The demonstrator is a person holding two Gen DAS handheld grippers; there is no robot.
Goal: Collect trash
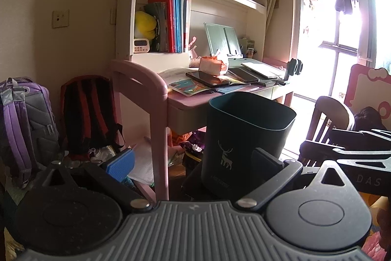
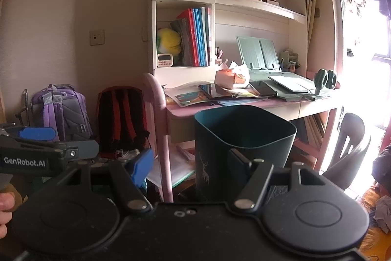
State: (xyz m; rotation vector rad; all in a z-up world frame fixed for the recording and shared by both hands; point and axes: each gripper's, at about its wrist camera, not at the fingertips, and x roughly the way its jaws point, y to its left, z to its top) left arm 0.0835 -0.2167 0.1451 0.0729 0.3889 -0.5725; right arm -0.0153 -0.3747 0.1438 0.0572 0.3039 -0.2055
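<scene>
Bin (image 1: 246, 136): dark teal, square-mouthed, white deer emblem on one face, standing upright in front of the pink desk (image 1: 185, 99). Interior reads dark; no contents can be made out.

Left gripper (image 1: 195, 163): jaws spread wide, blue pad to one side, the other finger at the bin's near wall. Contact with the wall cannot be confirmed; nothing is clamped. Right gripper (image 2: 193, 163): likewise wide open, one finger close against the bin, nothing held.

Step in hand, as judged: positioning at the bin, with no trash yet picked up. Next move calls for locating a piece of litter; crumpled wrappers (image 1: 193, 146) lie under the desk behind the bin, and crumpled tissue (image 2: 383, 209) shows at the right wrist view's far right edge. Either gripper would need to turn away from the bin and close on one item.
</scene>
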